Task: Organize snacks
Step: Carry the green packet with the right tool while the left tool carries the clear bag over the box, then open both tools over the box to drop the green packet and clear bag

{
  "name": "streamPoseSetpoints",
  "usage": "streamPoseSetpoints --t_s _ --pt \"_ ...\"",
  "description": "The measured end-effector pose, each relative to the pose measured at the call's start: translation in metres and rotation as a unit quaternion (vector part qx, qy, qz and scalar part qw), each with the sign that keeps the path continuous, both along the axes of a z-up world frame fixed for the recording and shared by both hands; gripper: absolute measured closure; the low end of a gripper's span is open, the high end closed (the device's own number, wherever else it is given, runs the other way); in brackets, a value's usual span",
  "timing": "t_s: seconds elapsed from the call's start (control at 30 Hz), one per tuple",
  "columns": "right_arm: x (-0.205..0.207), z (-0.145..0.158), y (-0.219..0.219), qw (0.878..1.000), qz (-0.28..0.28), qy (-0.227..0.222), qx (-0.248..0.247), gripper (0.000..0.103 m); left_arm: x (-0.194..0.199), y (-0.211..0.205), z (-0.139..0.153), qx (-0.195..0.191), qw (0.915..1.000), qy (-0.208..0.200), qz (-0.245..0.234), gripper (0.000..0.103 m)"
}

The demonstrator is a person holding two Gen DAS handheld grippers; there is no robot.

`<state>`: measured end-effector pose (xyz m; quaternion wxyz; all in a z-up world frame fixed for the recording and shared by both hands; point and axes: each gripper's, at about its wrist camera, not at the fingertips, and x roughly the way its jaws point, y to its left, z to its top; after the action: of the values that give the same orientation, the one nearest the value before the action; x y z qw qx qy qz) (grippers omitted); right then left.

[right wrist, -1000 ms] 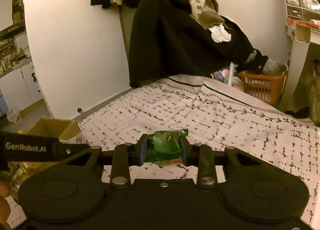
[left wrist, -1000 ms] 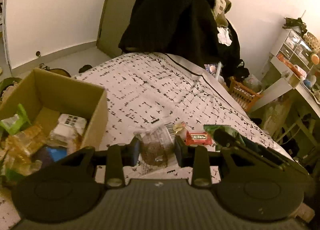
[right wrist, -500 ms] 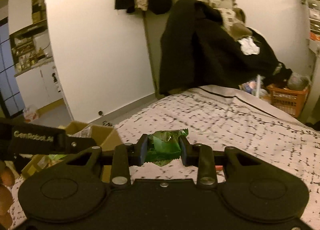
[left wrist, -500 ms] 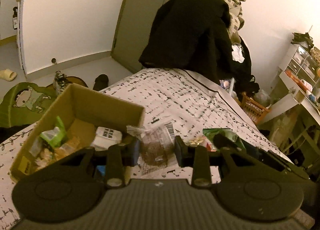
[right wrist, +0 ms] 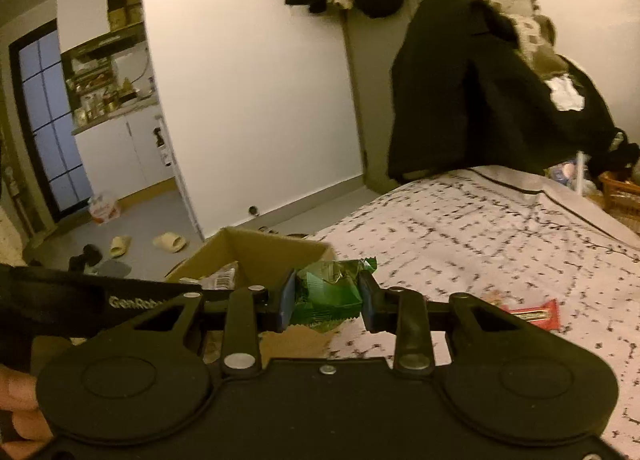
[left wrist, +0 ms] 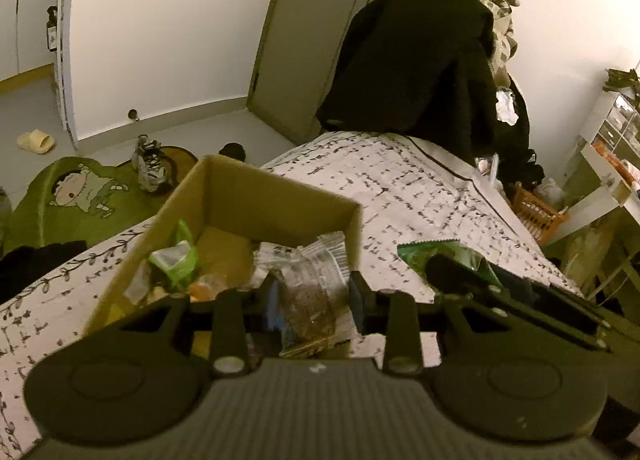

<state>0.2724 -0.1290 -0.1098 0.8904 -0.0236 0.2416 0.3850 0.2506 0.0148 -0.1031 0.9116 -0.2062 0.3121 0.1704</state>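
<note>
My left gripper is shut on a clear snack packet with brown filling and holds it over the near right corner of an open cardboard box that holds several snacks. My right gripper is shut on a green snack packet, held just right of the box; the green packet also shows in the left wrist view. A red snack bar lies on the patterned bedspread.
A black coat pile stands at the bed's far end. Shoes and a green cartoon mat lie on the floor left of the bed. An orange basket and a white shelf are to the right.
Both grippers have moved left with their packets. The left gripper's packet now hangs over the box; the right gripper's packet is now beside the box's right wall.
</note>
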Motion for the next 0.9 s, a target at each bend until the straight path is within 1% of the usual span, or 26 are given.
streamPoseSetpoints --t_s 0.1,0.33,0.43,0.57,0.63,0.67,0.77,0.8,0.83,0.87,0.9 --pt "-0.004 0.003 0.007 1.000 0.007 0.001 0.004 0.071 -0.004 0.009 -0.006 -0.011 0.9999 0.003 0.007 0.070" --pt "-0.007 0.002 0.022 1.000 0.020 0.011 0.005 0.071 -0.010 0.020 -0.013 -0.008 0.9998 0.011 0.013 0.069" --pt "-0.008 0.001 0.028 1.000 0.025 0.014 0.007 0.071 -0.011 0.026 -0.018 -0.014 0.9997 0.014 0.017 0.069" --pt "-0.009 -0.002 0.034 0.999 0.029 0.017 0.006 0.071 -0.012 0.035 -0.023 -0.021 0.9996 0.012 0.015 0.069" --pt "-0.008 -0.004 0.035 0.999 0.028 0.020 0.006 0.071 -0.011 0.040 -0.024 -0.032 0.9995 0.000 0.006 0.069" --pt "-0.008 -0.004 0.035 0.999 0.028 0.020 0.006 0.071 -0.011 0.042 -0.023 -0.033 0.9994 -0.008 0.000 0.068" --pt "-0.005 -0.006 0.037 0.999 0.027 0.023 0.008 0.071 -0.012 0.045 -0.020 -0.004 0.9999 -0.016 0.004 0.057" --pt "-0.005 -0.006 0.038 0.999 0.028 0.022 0.008 0.071 -0.012 0.048 -0.019 -0.008 0.9998 -0.017 0.008 0.051" --pt "-0.004 -0.007 0.040 0.999 0.030 0.021 0.006 0.071 -0.013 0.050 -0.018 -0.012 0.9996 -0.016 0.018 0.047" --pt "-0.004 -0.007 0.040 0.999 0.032 0.022 0.006 0.071 -0.014 0.053 -0.018 -0.014 0.9994 -0.015 0.029 0.045" --pt "-0.004 -0.008 0.041 0.999 0.034 0.024 0.005 0.071 -0.015 0.055 -0.016 -0.013 0.9992 -0.014 0.034 0.045"
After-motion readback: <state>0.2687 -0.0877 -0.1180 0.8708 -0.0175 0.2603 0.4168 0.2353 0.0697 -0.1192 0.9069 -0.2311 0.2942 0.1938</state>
